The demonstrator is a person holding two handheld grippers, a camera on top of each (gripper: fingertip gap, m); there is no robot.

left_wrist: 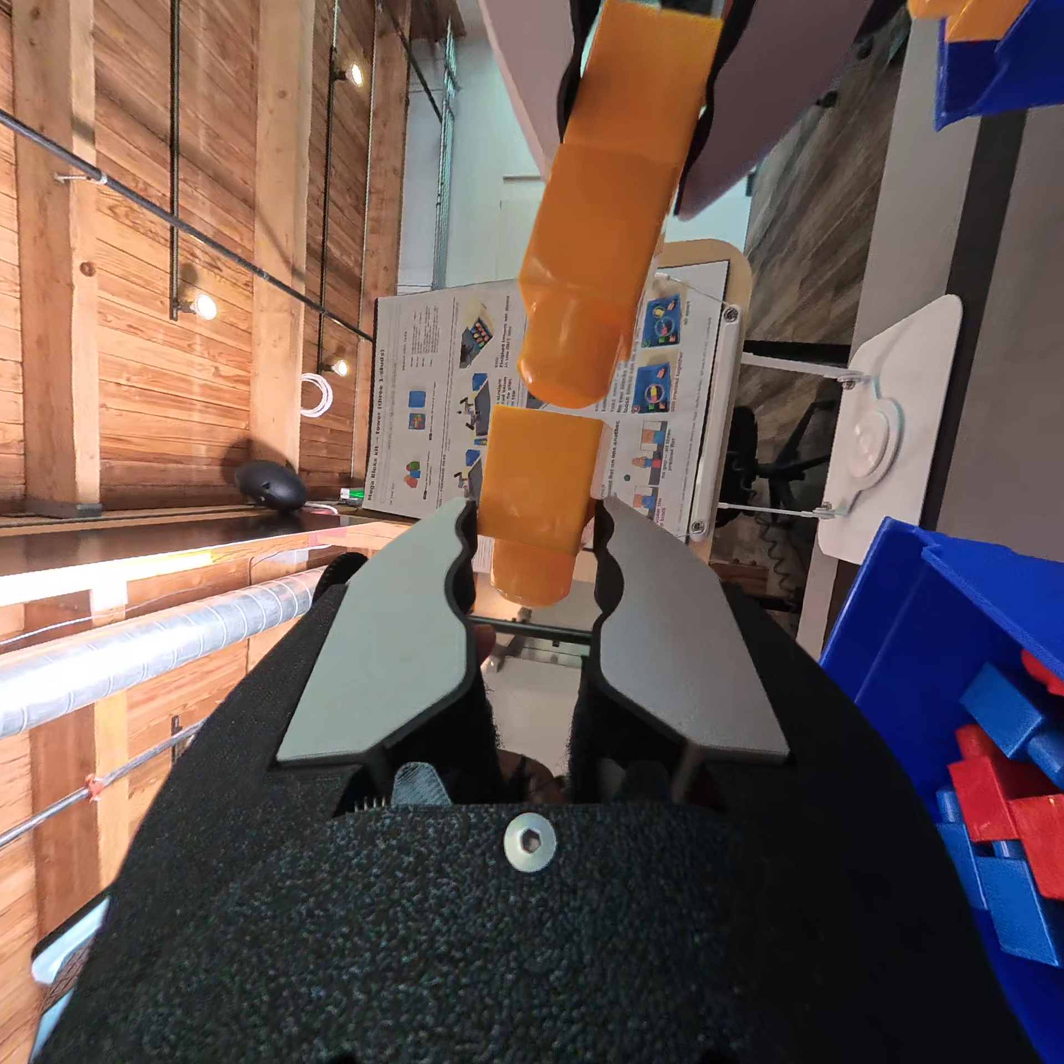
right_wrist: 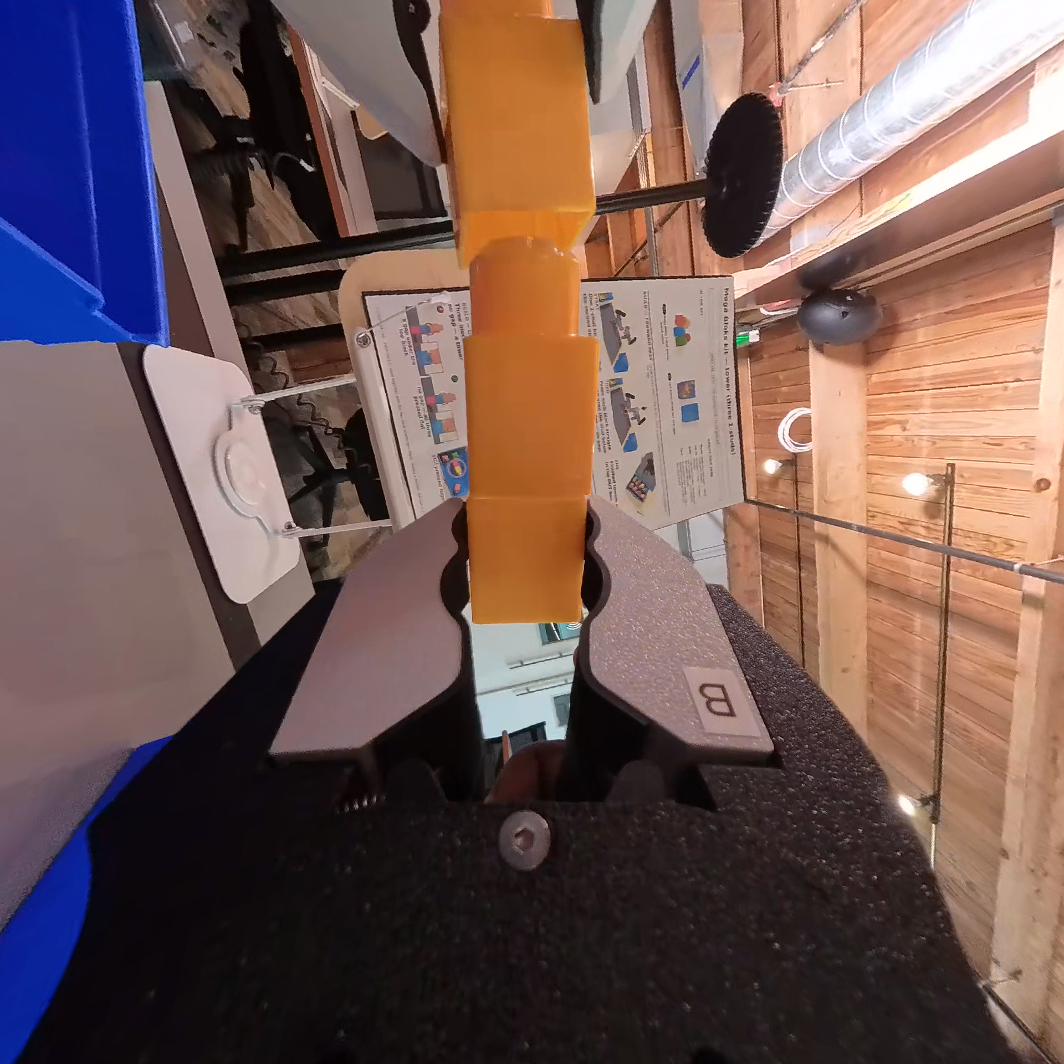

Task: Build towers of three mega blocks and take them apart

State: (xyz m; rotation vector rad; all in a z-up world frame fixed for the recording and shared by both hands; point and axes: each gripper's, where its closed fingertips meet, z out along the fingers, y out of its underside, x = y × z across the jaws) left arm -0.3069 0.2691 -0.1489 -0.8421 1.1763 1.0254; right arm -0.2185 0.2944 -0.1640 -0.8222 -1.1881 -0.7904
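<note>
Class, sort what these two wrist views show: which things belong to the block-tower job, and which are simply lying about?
In the job:
- left gripper, shut on single orange block
- right gripper, shut on two joined orange blocks
- blue bin of red and blue blocks

Lying about:
- instruction poster
- white stand base
- silver duct

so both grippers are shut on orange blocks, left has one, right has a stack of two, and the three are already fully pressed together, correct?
Not quite. The left gripper holds one orange block and the right gripper holds the two-block stack, but they are not fully pressed together: the right wrist view shows the stack's stud still exposed between them.
</note>
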